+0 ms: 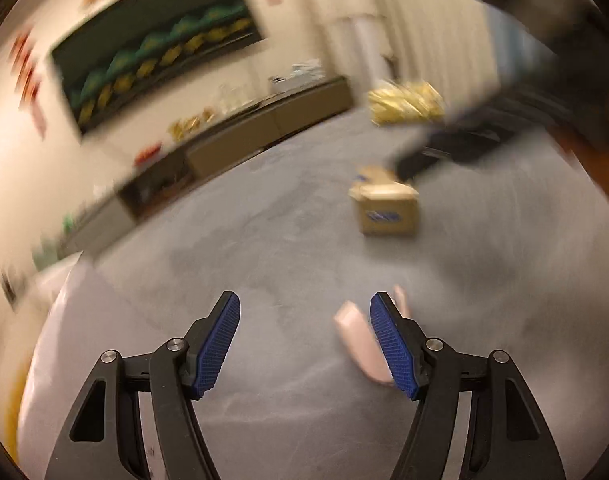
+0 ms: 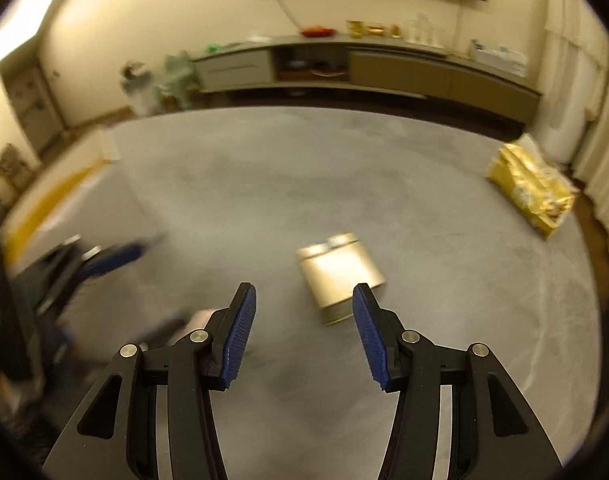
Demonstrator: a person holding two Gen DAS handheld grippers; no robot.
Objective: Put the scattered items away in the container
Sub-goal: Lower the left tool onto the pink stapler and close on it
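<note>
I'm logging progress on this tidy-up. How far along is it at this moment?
Nothing looks done: both grippers are open and empty. The left gripper hovers over the grey surface near a pink item, and the right gripper faces a small box lying loose. A yellow package also lies out. All of it remains to be gathered; the blur leaves the container unclear.

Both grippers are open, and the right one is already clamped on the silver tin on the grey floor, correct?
Not quite. The right gripper is open, but it holds nothing: the silver tin lies on the grey floor beyond its fingertips, as the right wrist view shows. The left gripper is open too.
</note>
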